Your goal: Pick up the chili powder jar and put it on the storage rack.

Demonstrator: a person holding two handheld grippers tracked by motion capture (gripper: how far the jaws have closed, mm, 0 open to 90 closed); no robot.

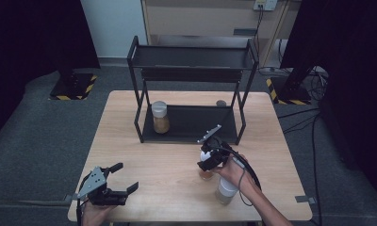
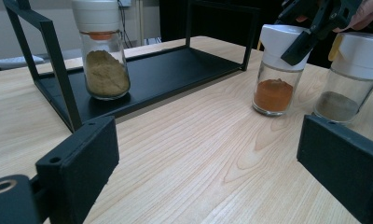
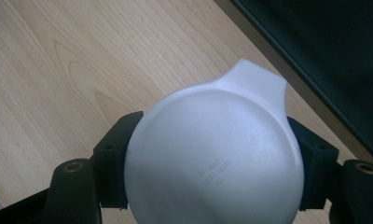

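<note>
The orange jar (image 2: 275,70) stands on the table (image 1: 144,160) in front of the rack (image 1: 191,94), off its right front corner, and the right gripper (image 1: 209,157) has its 2 jaws pressed from above onto the jar's white cap (image 3: 212,158), 1 pad on either side; the jar's base looks to rest on the wood, so I judge the grip made and the lift not yet begun. Just beside it, on the side away from the rack, a grey jar (image 2: 352,74) waits untouched on the table. 1 tan jar (image 1: 160,117) already stands on the rack's lower shelf at its left end, while the top shelf looks bare. Reading the work as stocking the rack, 1 of 3 jars appears placed, 1 is in hand and 1 is left; what remains for the orange jar is to carry it over the shelf's front edge and set it down right of the tan jar. The left gripper (image 1: 118,183) rests well away from the rack at the table's near left edge, jaws wide and holding nothing. A small dark round thing (image 1: 221,103) lies behind the rack's right end; I cannot tell what it is.
</note>
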